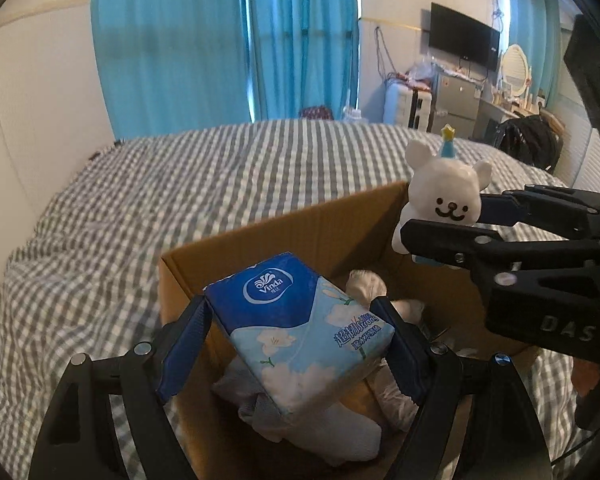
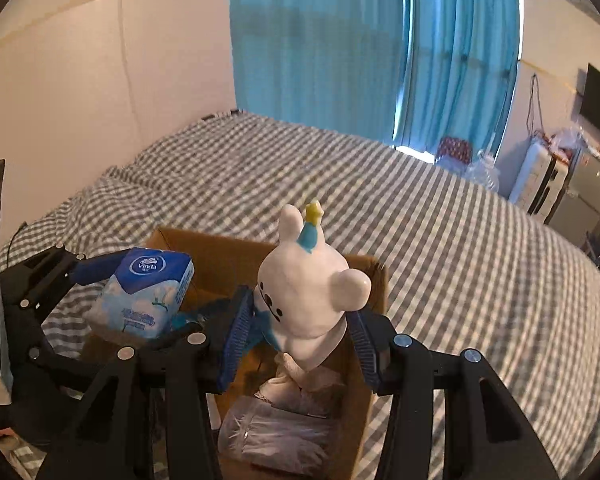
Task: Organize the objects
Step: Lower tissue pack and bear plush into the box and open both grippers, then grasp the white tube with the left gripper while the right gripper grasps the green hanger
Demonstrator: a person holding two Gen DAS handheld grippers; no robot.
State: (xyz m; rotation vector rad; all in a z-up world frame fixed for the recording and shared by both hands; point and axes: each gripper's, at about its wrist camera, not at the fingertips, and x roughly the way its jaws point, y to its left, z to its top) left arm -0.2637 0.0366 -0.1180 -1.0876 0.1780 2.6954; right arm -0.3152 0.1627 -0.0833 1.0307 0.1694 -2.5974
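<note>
My left gripper (image 1: 296, 344) is shut on a blue Vinda tissue pack (image 1: 300, 328) and holds it above the open cardboard box (image 1: 300, 224) on the bed. It also shows in the right wrist view (image 2: 144, 296). My right gripper (image 2: 300, 340) is shut on a white bear figurine (image 2: 311, 296) with a blue party hat, held over the box's right side. The bear also shows in the left wrist view (image 1: 443, 196). The box (image 2: 371, 292) holds white cloth items (image 1: 339, 432) and a clear plastic packet (image 2: 276, 436).
The box sits on a bed with a grey checked sheet (image 1: 180, 184). Blue curtains (image 1: 228, 40) hang behind. A wall TV (image 1: 463, 36), a small fridge (image 1: 455, 100), a mirror and a black bag (image 1: 527, 140) stand at the far right.
</note>
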